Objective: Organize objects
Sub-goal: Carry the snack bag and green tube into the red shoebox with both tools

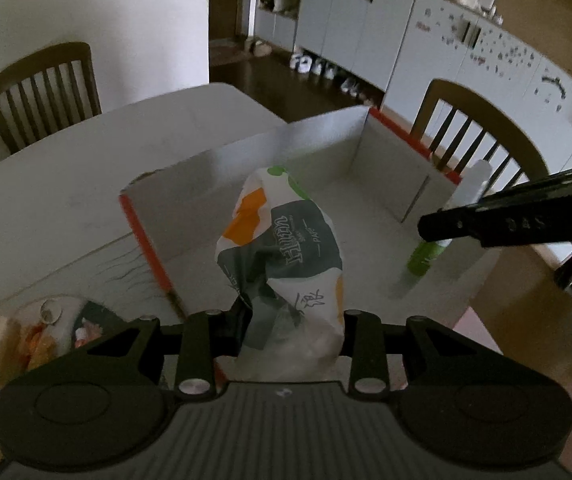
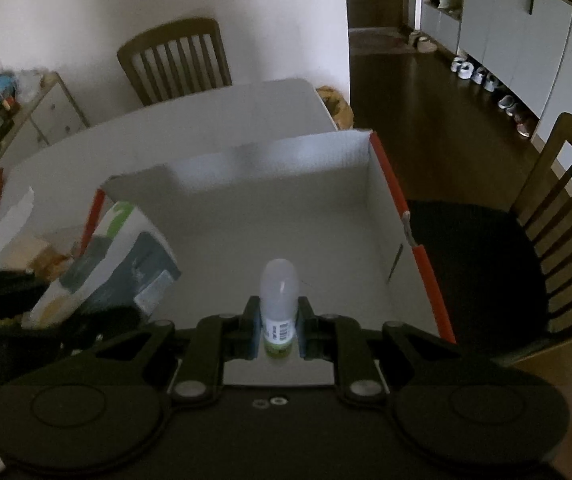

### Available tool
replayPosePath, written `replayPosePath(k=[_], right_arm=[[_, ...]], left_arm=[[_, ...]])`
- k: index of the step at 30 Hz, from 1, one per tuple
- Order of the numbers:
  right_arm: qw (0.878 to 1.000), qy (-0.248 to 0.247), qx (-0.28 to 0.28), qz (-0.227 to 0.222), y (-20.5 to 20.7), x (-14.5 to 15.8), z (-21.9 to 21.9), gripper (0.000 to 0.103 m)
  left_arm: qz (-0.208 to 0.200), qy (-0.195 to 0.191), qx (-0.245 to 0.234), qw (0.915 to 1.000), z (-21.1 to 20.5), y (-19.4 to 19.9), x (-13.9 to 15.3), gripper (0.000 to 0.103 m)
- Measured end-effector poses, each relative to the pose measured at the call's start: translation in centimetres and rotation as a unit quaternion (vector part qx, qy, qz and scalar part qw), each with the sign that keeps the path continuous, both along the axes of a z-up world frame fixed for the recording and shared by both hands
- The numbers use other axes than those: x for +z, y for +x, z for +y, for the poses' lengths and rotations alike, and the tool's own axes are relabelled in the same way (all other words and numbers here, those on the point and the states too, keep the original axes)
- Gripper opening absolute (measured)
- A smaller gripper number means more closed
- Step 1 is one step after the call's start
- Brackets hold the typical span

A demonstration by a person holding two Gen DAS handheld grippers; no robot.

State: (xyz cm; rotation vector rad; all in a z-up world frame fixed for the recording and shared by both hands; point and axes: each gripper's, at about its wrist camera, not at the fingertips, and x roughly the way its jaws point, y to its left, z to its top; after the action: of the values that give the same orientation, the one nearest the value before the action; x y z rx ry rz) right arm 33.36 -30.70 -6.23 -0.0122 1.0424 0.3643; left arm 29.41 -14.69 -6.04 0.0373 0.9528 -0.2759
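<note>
A white cardboard box (image 1: 246,152) with red edges stands open on the white table (image 1: 66,184). My left gripper (image 1: 291,316) is shut on a soft tissue pack (image 1: 282,248), white with orange, green and grey patches, and holds it over the box's near left part. My right gripper (image 2: 278,320) is shut on a small green bottle with a white cap (image 2: 279,300), upright over the box (image 2: 286,168). The bottle (image 1: 429,256) and right gripper (image 1: 437,228) show at the right in the left wrist view. The tissue pack (image 2: 114,264) shows at the left in the right wrist view.
Wooden chairs stand at the table's far side (image 1: 42,88) and right side (image 2: 557,208). Loose packets and clutter (image 1: 58,324) lie on the table left of the box. White cabinets (image 1: 365,28) with shoes below line the far wall.
</note>
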Motion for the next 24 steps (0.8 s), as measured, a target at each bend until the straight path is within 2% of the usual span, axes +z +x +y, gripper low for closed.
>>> replayPosePath(k=[6,11,16,24], right_arm=[[0.999,-0.029,0.007,0.023,1.4,-1.8,0.6,0.016],[0.999,-0.026,0.002,0.032,2.8,-2.8,0.4,0.016],[0.999,-0.024,-0.007,0.039,4.4,-3.6,0.4,0.016],[0.996,-0.052,-0.011,0.069,5.9,-6.0,1.3,0.016]], left_arm=[[0.037,0.016,-0.012,0.9991,-1.7,2.6,-1.8,0.032],[0.061,0.036,-0.024,0.9972,-2.9,4.0,-3.2,0.032],[0.09,0.038,-0.017,0.995,-3.0,6.0,-4.3,0.032],[0.14,0.046,-0.014,0.989,-3.3,7.8,-6.1,0.033]])
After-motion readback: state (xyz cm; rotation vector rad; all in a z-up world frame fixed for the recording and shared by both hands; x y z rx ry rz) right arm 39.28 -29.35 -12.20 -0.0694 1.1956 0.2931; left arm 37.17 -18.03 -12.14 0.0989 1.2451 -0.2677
